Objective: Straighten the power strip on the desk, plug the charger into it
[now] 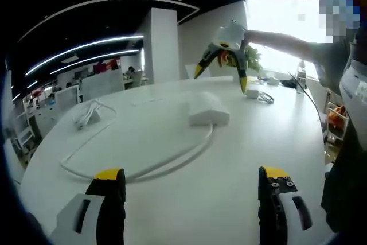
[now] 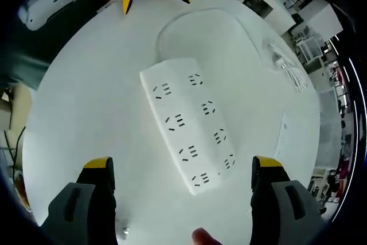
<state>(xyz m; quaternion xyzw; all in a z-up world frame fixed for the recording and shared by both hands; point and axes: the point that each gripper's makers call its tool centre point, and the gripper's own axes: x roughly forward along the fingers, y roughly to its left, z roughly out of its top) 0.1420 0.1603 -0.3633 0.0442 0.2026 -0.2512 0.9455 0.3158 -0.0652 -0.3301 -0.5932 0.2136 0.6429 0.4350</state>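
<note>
Power strip (image 2: pixel 188 124) lies flat on the white desk (image 2: pixel 86 113), centred ahead between right gripper (image 2: pixel 181 171) fingers, spread wide, nothing held. Left gripper (image 1: pixel 192 177) likewise agape, strip well ahead. Cable (image 1: pixel 143 164) loops between. Open-plan office behind, ceiling light strips (image 1: pixel 86 47).

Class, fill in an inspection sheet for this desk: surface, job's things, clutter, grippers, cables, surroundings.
Surface: white desk, round-edged.
Job's things: white power strip lies flat, sockets up, askew between the right gripper's jaws; a small white charger sits at the far edge.
Clutter: a bundled white cord; dark items by the window, too small to tell.
Grippers: left gripper open, holding nothing; right gripper open above the strip.
Cables: the strip's white cable loops across the desk.
Surroundings: open office with ceiling light strips, a white pillar and a bright window.
</note>
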